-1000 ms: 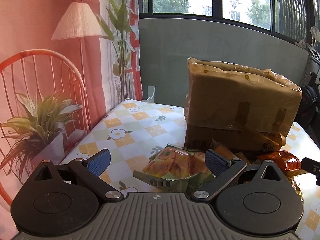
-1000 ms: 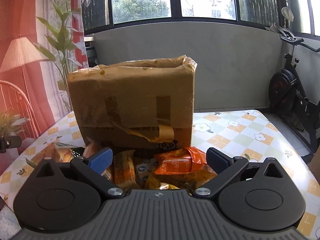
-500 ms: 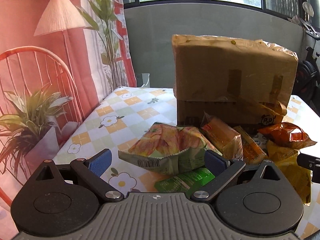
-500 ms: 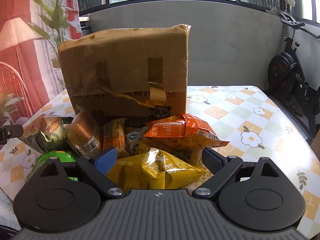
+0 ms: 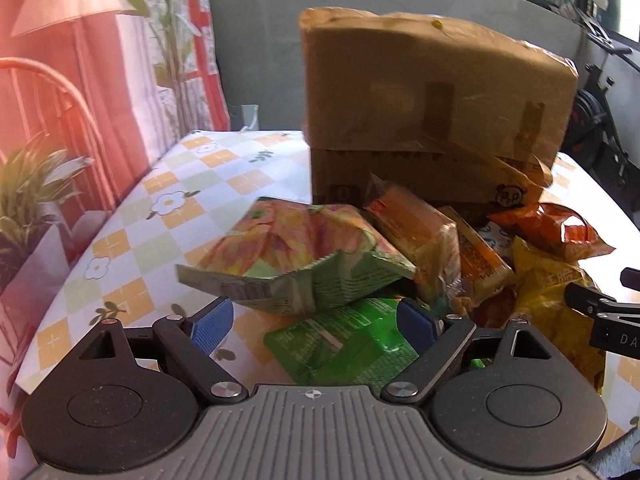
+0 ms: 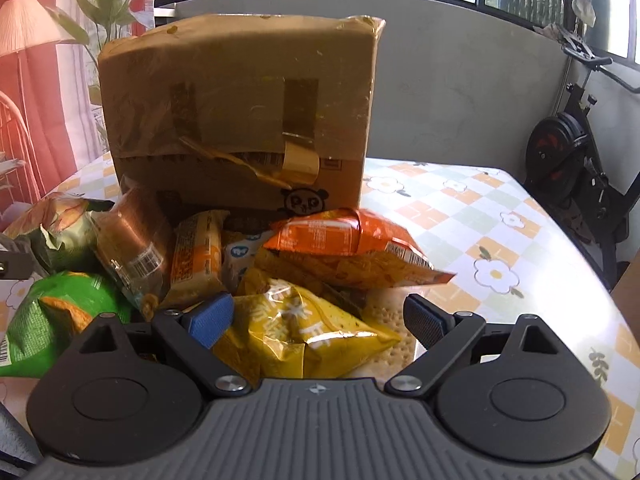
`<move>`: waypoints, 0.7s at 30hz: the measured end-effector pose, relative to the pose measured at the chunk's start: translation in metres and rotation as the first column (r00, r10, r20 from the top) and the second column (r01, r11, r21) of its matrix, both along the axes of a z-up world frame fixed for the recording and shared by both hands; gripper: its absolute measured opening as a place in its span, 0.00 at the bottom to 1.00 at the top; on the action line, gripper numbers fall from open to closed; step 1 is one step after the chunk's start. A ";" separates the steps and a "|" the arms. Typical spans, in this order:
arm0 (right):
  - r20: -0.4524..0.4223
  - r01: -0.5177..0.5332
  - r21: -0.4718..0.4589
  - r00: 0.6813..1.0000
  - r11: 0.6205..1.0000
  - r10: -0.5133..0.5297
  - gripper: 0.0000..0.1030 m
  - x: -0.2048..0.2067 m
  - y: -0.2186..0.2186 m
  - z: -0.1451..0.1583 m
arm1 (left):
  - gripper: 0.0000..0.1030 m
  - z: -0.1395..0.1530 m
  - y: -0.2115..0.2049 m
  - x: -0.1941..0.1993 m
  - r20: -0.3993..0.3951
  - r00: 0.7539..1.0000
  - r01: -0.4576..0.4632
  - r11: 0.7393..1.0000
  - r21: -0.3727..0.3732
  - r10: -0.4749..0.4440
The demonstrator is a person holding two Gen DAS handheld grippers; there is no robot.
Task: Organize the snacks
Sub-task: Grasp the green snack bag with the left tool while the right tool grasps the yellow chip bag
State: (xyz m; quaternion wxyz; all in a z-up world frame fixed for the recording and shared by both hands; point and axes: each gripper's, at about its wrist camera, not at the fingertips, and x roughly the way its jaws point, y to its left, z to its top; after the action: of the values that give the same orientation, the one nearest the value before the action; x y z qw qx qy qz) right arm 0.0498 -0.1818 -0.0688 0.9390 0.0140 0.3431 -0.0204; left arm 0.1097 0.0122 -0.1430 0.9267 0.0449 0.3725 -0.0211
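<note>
Two pairs of tongs low over the snack heap, both released: left tongs [image 5: 314, 322], jaws just narrowed a little, astride a bright green bag [image 5: 340, 344] with nothing pinched; right tongs [image 6: 316, 320] wide around a yellow bag [image 6: 304, 336], pads clear of it. Just beyond, a pale green bag [image 5: 304, 256], wrapped biscuit packs [image 6: 196, 256] and an orange bag [image 6: 352, 248], all on the checked counter [image 6: 480, 216]. Behind the heap and touching it, a taped cardboard box [image 6: 240, 120].
</note>
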 end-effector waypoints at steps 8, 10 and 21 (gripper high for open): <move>-0.012 -0.050 0.020 0.999 0.999 0.050 0.90 -0.002 0.004 -0.002 | 0.88 -0.012 -0.002 0.004 -0.037 0.999 0.036 0.996 -0.088 -0.039; -0.019 -0.060 0.020 0.998 0.998 0.060 0.90 -0.002 0.006 -0.003 | 0.88 -0.015 -0.001 0.009 -0.051 0.998 0.034 0.994 -0.104 -0.040; -0.026 -0.070 0.040 0.997 0.997 0.071 0.90 -0.001 0.006 -0.004 | 0.97 -0.039 0.023 0.014 -0.171 0.985 -0.071 0.959 -0.274 0.024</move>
State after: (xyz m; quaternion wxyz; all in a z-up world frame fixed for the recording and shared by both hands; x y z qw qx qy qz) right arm 0.0486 -0.1756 -0.0727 0.9339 0.0198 0.3563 0.0191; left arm 0.1232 0.0354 -0.1821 0.8898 -0.0972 0.4426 -0.0546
